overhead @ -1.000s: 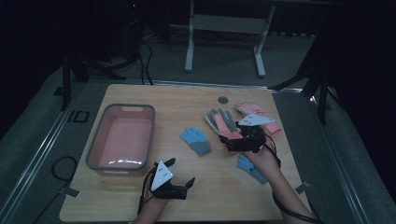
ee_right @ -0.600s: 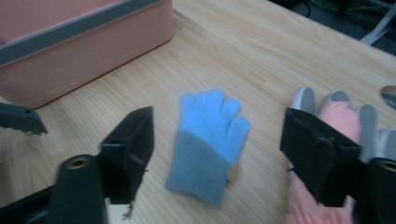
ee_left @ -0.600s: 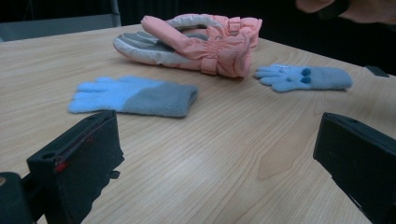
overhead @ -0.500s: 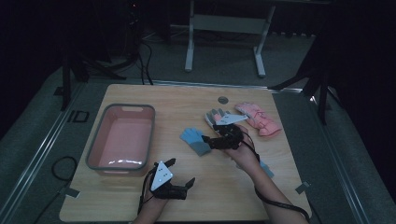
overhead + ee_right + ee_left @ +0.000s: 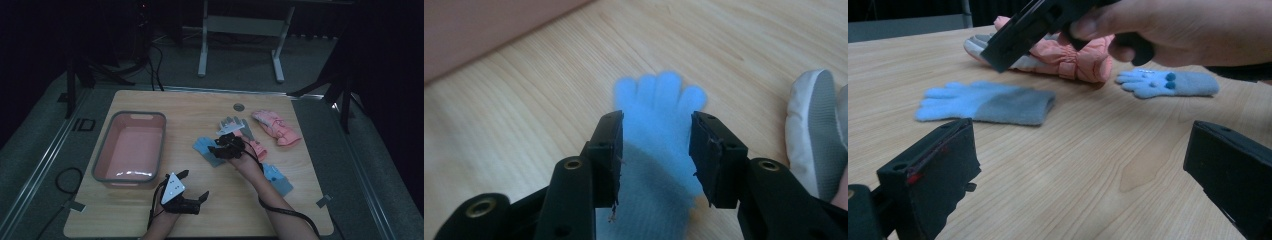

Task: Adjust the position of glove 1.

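A blue glove with a grey cuff (image 5: pixel 206 149) (image 5: pixel 659 92) (image 5: pixel 988 102) lies flat on the wooden table (image 5: pixel 150 210), right of the pink tub. My right gripper (image 5: pixel 217 150) (image 5: pixel 656 119) is low over it. Its jaws have just been closing and now straddle the palm, with no pad seen pressing the cloth. A hand carries that gripper (image 5: pixel 1033 25) in the left gripper view. My left gripper (image 5: pixel 194 185) (image 5: pixel 1080 175) rests wide open near the front edge with nothing between its jaws.
A pink tub (image 5: pixel 131 148) stands at the left. A grey glove (image 5: pixel 231 125), two pink gloves (image 5: pixel 276 127) (image 5: pixel 256 146) and a second blue glove (image 5: pixel 277 178) (image 5: pixel 1168 82) lie to the right of the grip spot. Bare wood lies between the two grippers.
The right gripper has moved left and down from above the grey and pink gloves to the blue glove, and its jaws have narrowed. The left gripper has stayed put.
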`<state>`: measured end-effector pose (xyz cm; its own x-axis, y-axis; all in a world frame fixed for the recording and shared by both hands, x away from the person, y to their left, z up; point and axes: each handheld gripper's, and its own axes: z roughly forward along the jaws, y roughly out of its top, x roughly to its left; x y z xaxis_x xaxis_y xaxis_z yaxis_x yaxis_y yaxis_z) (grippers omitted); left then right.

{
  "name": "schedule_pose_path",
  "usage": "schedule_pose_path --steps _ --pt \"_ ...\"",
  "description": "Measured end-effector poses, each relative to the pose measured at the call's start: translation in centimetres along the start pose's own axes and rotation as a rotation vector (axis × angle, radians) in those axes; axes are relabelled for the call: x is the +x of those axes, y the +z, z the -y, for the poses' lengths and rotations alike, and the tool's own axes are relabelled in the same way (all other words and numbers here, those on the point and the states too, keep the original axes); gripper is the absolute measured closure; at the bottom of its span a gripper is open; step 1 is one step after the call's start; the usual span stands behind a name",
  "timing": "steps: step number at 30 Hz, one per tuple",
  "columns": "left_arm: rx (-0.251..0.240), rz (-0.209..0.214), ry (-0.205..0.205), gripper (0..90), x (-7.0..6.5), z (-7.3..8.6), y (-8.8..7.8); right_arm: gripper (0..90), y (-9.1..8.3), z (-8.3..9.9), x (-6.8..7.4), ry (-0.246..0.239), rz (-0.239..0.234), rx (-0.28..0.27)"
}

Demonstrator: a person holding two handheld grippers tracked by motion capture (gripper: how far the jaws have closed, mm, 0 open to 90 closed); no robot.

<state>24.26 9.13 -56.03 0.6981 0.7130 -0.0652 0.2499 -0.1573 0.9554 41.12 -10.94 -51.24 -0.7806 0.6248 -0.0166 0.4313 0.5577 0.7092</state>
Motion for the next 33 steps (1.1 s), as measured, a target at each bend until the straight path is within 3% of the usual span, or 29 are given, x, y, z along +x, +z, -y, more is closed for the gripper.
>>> schedule_pose_path --steps 2,8,13,17,24,31,33 --pt "-0.001 0.000 0.001 1.1 0.0 0.0 0.0 57.5 0.9 0.2 -0.2 -0.010 -0.019 0.018" --pt "-0.001 0.002 0.000 1.1 0.0 0.0 0.0 58.0 2.2 0.6 -0.6 0.009 0.000 0.032" --pt "-0.002 0.001 0.000 1.1 0.0 0.0 0.0 59.6 3.6 1.0 -0.3 0.002 0.006 0.085" --pt "-0.002 0.002 0.000 1.1 0.0 0.0 0.0 61.0 3.8 1.3 -0.6 0.019 -0.009 0.054" --pt "-0.001 0.002 -0.005 1.1 0.0 0.0 0.0 66.3 3.8 1.5 -0.3 0.009 0.006 0.041" --pt "-0.002 0.001 -0.009 1.1 0.1 0.0 0.0 79.6 3.9 1.6 0.4 -0.001 0.025 0.024" --pt "0.000 0.002 -0.010 1.1 0.1 0.0 0.0 82.7 3.9 1.5 0.9 0.012 0.049 0.032"
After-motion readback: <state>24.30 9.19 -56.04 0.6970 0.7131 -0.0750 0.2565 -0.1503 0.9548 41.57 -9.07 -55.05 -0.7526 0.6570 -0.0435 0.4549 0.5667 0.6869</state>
